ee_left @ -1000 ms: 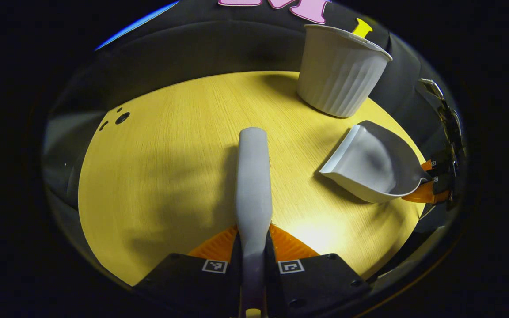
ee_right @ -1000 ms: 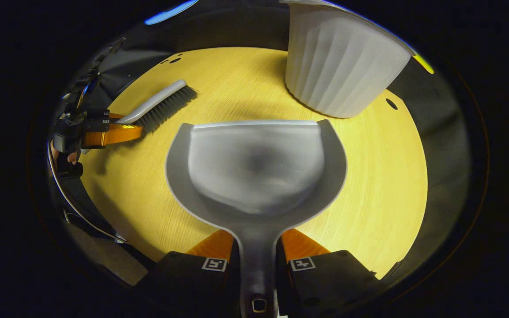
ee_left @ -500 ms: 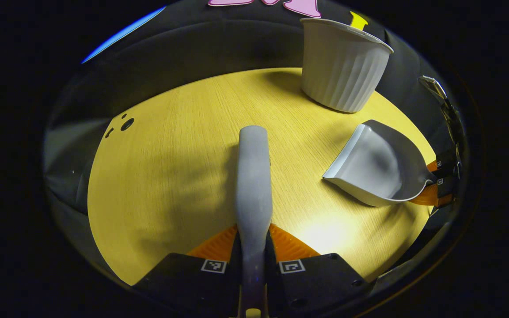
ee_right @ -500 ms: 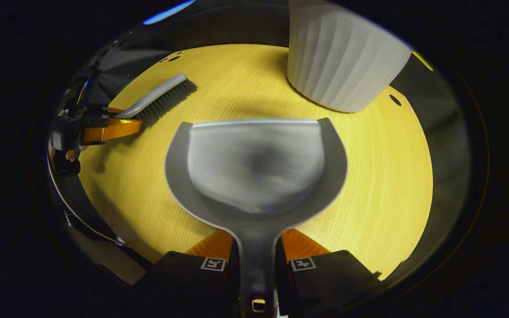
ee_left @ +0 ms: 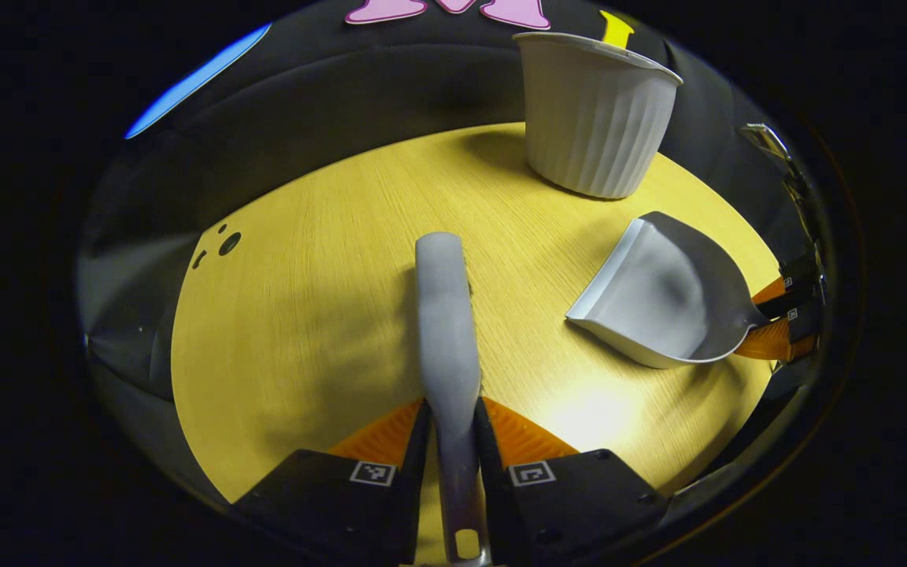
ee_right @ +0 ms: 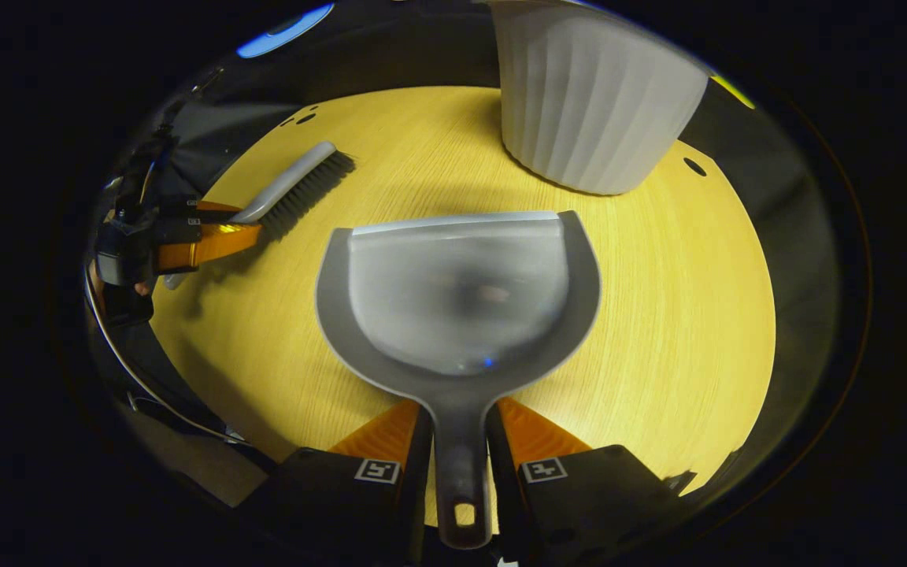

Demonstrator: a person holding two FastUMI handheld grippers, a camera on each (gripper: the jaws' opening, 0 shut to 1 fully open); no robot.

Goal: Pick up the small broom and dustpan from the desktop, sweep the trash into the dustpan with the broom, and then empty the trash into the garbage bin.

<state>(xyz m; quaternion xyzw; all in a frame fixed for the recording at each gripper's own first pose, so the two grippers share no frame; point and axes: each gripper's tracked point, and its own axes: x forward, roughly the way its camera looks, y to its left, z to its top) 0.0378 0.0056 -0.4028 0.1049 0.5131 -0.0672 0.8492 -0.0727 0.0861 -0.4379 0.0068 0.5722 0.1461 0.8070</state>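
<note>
**Broom in one gripper, dustpan in the other, both over the table**

So here's how it sits. The left gripper (ee_left: pixel 453 429) has its two fingers squeezed in on the handle of the small broom (ee_left: pixel 446 315), narrow gap, handle clamped right between them. In the left gripper view the broom's grey back runs straight out ahead over the middle of the round wooden table (ee_left: pixel 304 315). From the right gripper view you can see that same broom (ee_right: pixel 296 185) side-on near the table's left edge, dark bristles pointing down toward the wood; can't tell if they actually touch it. The left gripper (ee_right: pixel 217 236) is there too, at the table's left edge, with a bit of a hand behind it.

The right gripper (ee_right: pixel 457 441) is pinched on the dustpan's handle, both fingers pressed against it. The dustpan (ee_right: pixel 457 291) spreads out in front over the middle of the table, front lip facing the far edge. Something small and blurry sits inside the pan, can't make out what. In the left gripper view the dustpan (ee_left: pixel 658 299) is over by the table's right edge, mouth turned toward the centre, and the right gripper (ee_left: pixel 776 319) grips it from that edge.

The garbage bin (ee_left: pixel 591 118), white and ribbed, stands upright at the table's far edge, just beyond the dustpan's lip, apart from it (ee_right: pixel 587 102).
</note>
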